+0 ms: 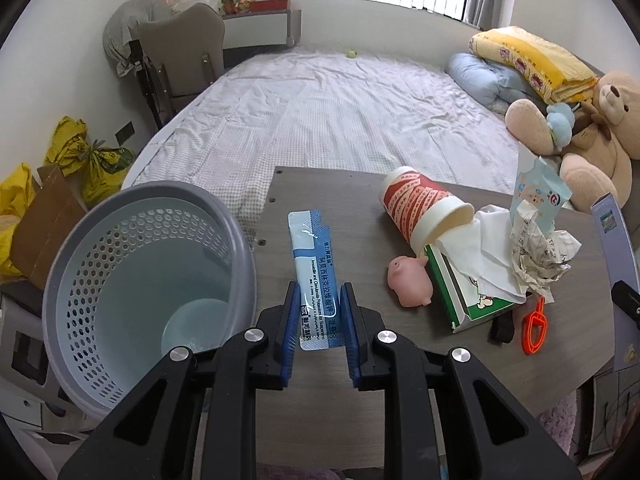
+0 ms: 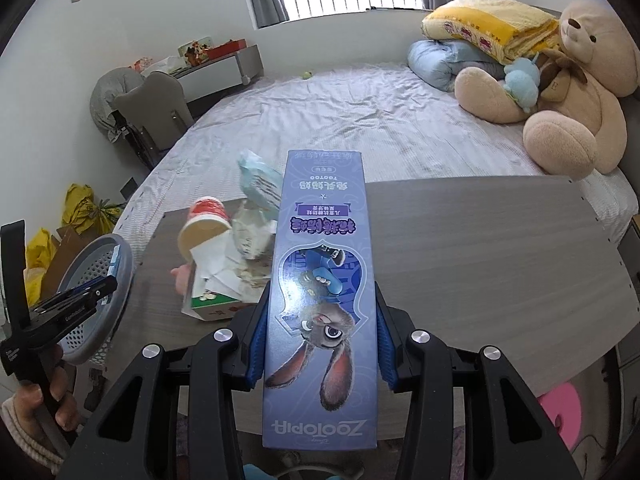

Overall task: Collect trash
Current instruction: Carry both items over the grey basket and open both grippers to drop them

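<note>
Left gripper (image 1: 319,312): jaws clamped on a blue medicine sachet (image 1: 314,276), held above the table (image 1: 360,380) near its left edge, just beside the grey perforated waste basket (image 1: 120,272).

Right gripper (image 2: 320,332): jaws clamped on a long blue Zootopia box (image 2: 322,300), held lengthwise over the table's near edge. The box face shows only in the right wrist view; the left wrist view catches just its edge at far right.

Trash pile, left half of the table: red-and-white paper cup (image 1: 420,210) on its side, white tissue (image 1: 480,256), crumpled paper (image 1: 540,256), green-and-white carton (image 1: 464,300), light blue packet (image 1: 538,190).

Left wrist view only: orange clip (image 1: 534,330). The pink pig toy (image 1: 412,284) is clear here, barely showing in the right wrist view.

Right wrist view only: person's left hand (image 2: 44,412) gripping the left tool's handle.
</note>
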A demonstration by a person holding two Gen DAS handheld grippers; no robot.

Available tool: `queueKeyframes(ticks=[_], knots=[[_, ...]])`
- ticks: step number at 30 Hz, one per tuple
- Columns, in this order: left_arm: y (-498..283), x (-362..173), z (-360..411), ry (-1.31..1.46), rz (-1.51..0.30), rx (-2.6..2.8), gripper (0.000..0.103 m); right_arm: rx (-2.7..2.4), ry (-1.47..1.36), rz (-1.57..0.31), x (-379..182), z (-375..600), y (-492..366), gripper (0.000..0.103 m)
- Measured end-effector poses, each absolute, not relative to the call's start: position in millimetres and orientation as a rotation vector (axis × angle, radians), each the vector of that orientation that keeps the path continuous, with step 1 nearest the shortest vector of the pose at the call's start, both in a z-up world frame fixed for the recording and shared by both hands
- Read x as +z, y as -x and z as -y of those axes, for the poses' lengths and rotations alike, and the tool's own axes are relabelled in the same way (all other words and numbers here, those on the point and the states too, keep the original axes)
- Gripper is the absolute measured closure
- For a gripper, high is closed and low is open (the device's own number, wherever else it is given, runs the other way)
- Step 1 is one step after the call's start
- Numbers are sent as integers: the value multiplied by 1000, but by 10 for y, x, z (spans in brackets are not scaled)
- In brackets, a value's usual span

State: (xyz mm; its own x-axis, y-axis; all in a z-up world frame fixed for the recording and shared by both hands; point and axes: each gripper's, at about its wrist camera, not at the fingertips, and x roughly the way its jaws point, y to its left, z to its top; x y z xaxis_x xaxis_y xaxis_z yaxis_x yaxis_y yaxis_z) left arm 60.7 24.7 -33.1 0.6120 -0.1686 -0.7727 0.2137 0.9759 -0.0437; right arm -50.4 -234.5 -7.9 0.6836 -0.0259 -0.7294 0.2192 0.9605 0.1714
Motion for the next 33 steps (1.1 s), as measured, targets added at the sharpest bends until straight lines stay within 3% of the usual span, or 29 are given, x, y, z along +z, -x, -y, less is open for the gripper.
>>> queueKeyframes(ticks=[9,24,33], knots=[[-560,-111,-924,-18,-811,-128,82,62,-164,-771,236,1495,84,60],[-799,-395,-1999,53,-877,65,82,465,-9,-943,-288,-328,-973,60],[-858,-507,-2203,94,-910,96,80,542,20,-977,-441,-722,-1143,59]])
